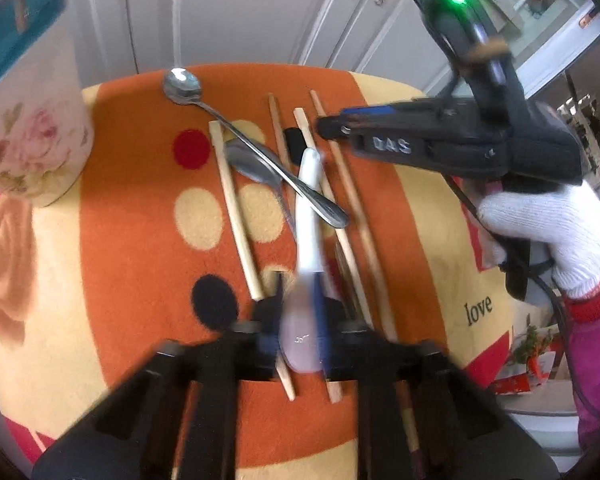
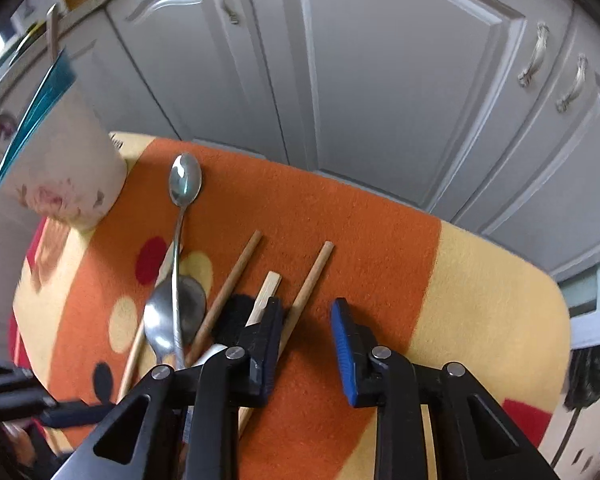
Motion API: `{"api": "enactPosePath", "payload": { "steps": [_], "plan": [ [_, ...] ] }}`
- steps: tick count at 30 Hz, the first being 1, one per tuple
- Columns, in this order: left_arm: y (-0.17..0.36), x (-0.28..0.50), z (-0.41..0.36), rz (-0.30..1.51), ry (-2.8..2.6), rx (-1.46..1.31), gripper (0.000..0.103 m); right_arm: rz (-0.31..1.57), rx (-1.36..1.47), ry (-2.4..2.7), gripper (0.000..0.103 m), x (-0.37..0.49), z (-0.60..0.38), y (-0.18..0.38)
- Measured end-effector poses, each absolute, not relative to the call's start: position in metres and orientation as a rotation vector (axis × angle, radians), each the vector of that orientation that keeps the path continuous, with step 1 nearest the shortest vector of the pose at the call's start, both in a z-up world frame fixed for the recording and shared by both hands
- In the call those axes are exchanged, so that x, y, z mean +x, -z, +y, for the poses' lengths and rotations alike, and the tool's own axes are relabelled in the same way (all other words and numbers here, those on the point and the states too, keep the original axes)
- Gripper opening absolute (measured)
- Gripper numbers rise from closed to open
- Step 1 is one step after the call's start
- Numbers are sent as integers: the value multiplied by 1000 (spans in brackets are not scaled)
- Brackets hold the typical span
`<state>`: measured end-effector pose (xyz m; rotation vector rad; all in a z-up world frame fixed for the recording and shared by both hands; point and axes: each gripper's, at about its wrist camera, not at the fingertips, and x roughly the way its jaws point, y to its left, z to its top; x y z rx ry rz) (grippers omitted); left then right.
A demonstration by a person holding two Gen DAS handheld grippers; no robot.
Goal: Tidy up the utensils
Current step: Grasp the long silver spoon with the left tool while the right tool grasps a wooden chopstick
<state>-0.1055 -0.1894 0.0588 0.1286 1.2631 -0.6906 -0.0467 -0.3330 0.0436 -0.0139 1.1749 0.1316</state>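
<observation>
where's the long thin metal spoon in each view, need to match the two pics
Left wrist view: the long thin metal spoon lies in the upper middle, bowl at the far edge, handle slanting down-right across the second spoon.
Right wrist view: it stands left of centre, bowl on top, handle running straight down over the second spoon.
Shared landmark: the floral cup, left of the spoon in both.

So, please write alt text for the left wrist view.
The left gripper has its jaws shut on a white spoon above an orange cloth strewn with chopsticks and metal spoons. The right gripper, in a gloved hand, hovers nearby.
</observation>
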Motion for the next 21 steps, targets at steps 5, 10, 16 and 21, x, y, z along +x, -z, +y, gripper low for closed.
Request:
{"api": "enactPosePath", "payload": {
  "steps": [5, 10, 16, 21],
  "plan": [
    [-61, -110, -153, 1288, 652, 87, 1, 1201, -67, -140, 24, -73, -341, -43],
    [-65, -116, -132, 1288, 648, 45, 1, 1224, -89, -136, 24, -102, -353, -43],
    [-71, -94, -142, 1245, 599, -50, 33, 1193, 61, -127, 24, -116, -373, -52],
    [-80, -60, -169, 1198, 492, -71, 40, 1157, 125, -137, 28, -116, -374, -62]
  ]
}}
